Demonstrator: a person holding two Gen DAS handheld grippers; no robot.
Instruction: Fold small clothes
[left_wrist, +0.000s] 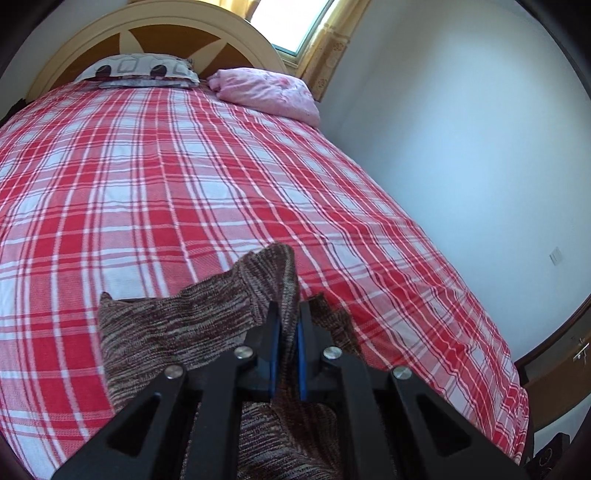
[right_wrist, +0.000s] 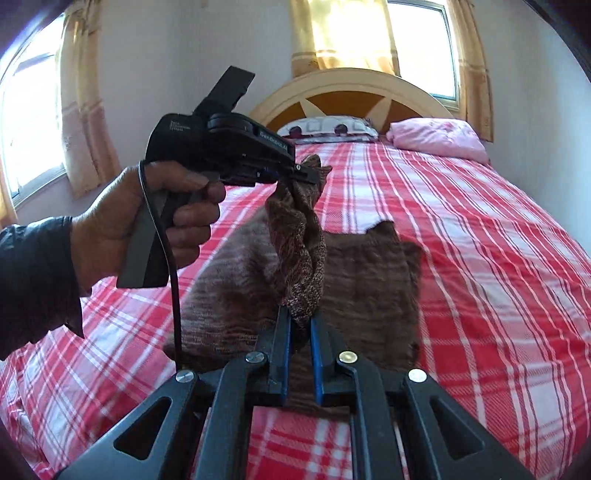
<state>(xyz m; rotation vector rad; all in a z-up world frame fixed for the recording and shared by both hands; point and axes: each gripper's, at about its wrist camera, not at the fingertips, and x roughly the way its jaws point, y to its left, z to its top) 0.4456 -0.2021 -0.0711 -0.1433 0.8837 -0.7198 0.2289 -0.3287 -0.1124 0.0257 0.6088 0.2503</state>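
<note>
both grippers (left (right_wrist: 308, 173), right (right_wrist: 300, 317)) pinch brown knit garment (right_wrist: 369, 280) above bed (right_wrist: 480, 258).

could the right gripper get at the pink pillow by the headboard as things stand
Probably not. The right gripper is shut on the brown knit garment, which the left gripper also pinches, and the pink pillow lies at the far end of the bed. The plaid bedspread between them looks bare.
</note>
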